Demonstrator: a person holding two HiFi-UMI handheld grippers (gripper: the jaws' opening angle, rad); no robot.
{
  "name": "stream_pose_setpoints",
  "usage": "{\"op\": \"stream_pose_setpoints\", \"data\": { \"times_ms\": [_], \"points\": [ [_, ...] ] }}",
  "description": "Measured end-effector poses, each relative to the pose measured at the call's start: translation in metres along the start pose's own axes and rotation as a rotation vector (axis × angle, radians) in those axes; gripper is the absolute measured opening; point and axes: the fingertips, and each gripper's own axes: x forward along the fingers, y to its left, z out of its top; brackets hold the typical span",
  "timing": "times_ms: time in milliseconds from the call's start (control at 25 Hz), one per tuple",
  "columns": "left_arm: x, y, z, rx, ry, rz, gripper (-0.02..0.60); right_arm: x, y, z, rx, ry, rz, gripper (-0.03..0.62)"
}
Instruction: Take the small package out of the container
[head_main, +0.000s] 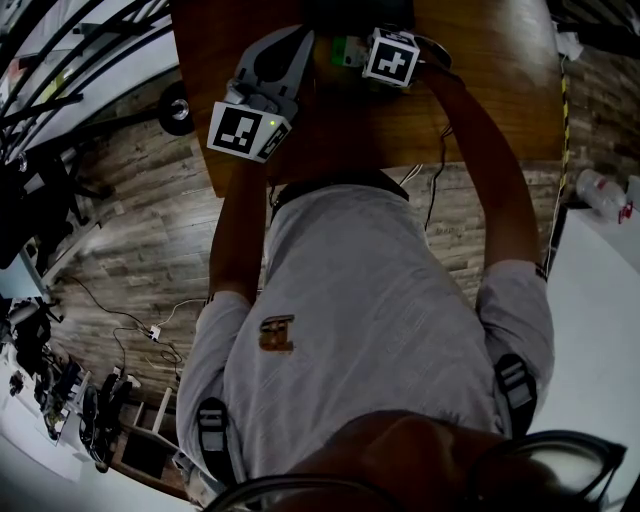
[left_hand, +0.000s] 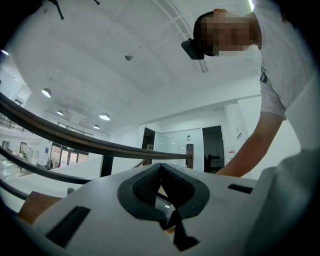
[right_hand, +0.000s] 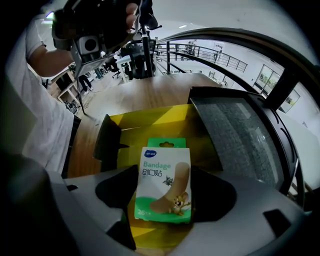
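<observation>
Two grippers show over the wooden table (head_main: 490, 100) on my feed. My right gripper (right_hand: 164, 195) has its jaws pressed against both sides of the small package (right_hand: 164, 172), a white and green bandage box held upright between them. The package sits at the open mouth of the yellow container (right_hand: 150, 125), whose dark flaps fold outward; I cannot tell whether it is clear of the rim. A black-framed grey panel (right_hand: 235, 135) stands just right of the container. My left gripper (left_hand: 160, 167) tilts up toward the ceiling, jaws brought together at the tips with nothing between them
</observation>
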Motion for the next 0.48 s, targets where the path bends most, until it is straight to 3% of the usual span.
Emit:
{"op": "stream_pose_setpoints", "data": {
  "times_ms": [480],
  "points": [
    [-0.0053,0.0038,-0.0035,-0.002,0.007,-0.001,0.018,0.0051,-0.0024,0.0037,-0.015,-0.026,-0.015,0.298]
  ]
}}
